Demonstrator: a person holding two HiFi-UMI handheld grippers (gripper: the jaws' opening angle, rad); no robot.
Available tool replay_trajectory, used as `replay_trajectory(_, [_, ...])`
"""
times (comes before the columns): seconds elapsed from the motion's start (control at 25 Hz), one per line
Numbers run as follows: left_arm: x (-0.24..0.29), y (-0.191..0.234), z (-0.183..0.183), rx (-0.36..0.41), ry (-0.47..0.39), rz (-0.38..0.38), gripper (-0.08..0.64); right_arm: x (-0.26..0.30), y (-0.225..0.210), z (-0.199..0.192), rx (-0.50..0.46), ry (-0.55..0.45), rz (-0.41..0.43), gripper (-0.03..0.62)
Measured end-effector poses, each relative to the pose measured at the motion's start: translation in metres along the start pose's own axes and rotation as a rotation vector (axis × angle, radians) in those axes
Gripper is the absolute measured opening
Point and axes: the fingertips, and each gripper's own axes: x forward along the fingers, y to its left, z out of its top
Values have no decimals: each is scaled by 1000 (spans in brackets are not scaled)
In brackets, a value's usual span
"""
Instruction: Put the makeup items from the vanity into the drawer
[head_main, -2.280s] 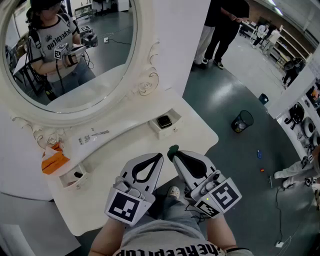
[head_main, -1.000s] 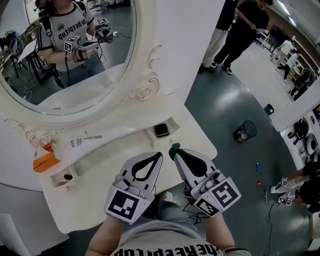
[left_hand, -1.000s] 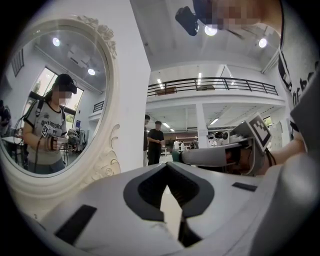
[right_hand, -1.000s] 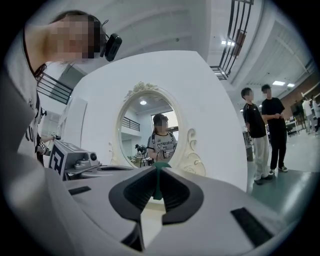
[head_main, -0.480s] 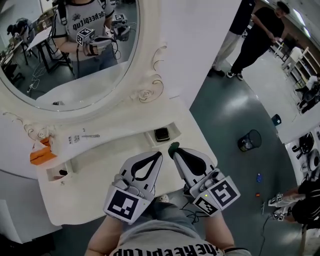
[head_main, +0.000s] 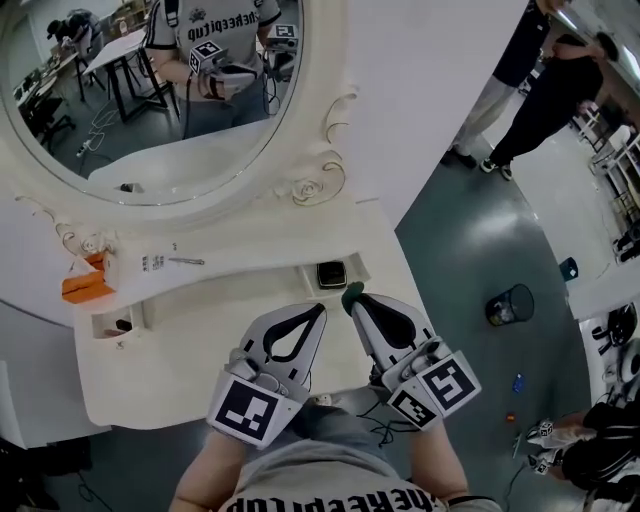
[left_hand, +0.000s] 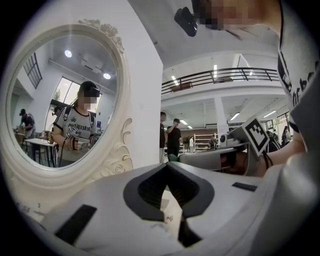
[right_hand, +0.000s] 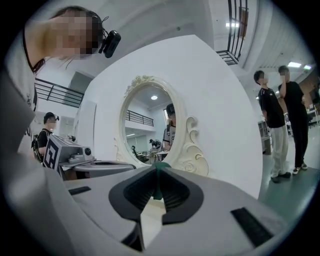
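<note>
The white vanity with its oval mirror fills the head view. My right gripper is shut on a small dark green item above the vanity's front right; the green item shows between the pads in the right gripper view. Beside it, my left gripper is shut and empty; its tips meet with nothing in them. A small open drawer on the right holds a dark square compact. Another open drawer is at the left. A thin stick-like item lies on the shelf.
An orange box sits at the vanity's left end. On the grey floor to the right stand a black bin and people. The mirror reflects the person holding both grippers.
The head view has swung so the vanity sits lower and further right in frame. Both grippers keep the same pose, the right one still holding the green item.
</note>
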Motion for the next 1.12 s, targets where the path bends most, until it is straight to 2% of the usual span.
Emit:
replay_trajectory(0.52, [9, 11, -5, -17, 12, 117, 14, 23, -22, -15, -2, 55, 93, 43])
replay_trajectory(1.12, [11, 28, -15, -52, 27, 208, 15, 56, -41, -65, 16, 182, 146, 43])
